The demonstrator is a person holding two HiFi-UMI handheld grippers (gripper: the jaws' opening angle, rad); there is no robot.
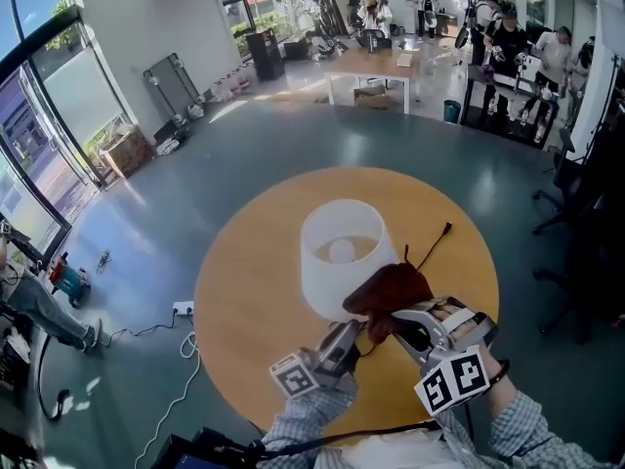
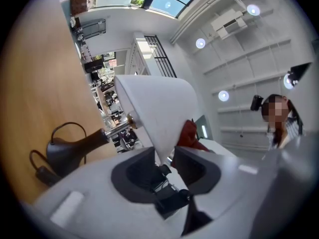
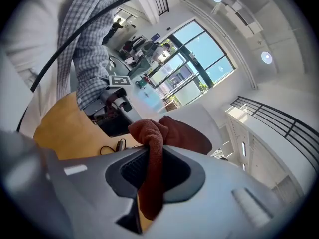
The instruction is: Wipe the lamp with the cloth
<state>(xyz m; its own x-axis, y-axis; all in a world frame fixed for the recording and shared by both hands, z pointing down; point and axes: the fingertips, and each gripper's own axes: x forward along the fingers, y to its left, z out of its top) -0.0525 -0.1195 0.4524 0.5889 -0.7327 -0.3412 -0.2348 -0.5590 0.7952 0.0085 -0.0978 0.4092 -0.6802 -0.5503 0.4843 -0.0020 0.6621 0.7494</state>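
Note:
A lamp with a white shade point(image 1: 337, 281) stands on the round wooden table point(image 1: 244, 291). Its dark base point(image 2: 70, 151) shows in the left gripper view. My left gripper point(image 1: 350, 332) sits at the near bottom rim of the shade point(image 2: 154, 108). The thin rim lies between its jaws, which stand slightly apart around it point(image 2: 167, 156). My right gripper point(image 1: 395, 322) is shut on a dark red cloth point(image 1: 391, 296), whose bunched end lies against the shade's near right side. The cloth point(image 3: 164, 133) hangs down between that gripper's jaws point(image 3: 152, 156). A corner of the cloth point(image 2: 187, 136) peeks from behind the shade.
The lamp's black cord point(image 1: 430, 247) trails across the table to the far right. A power strip point(image 1: 183, 309) lies on the floor to the left. Office chairs point(image 1: 576, 203) stand to the right, and a desk point(image 1: 376, 66) with several people is far behind.

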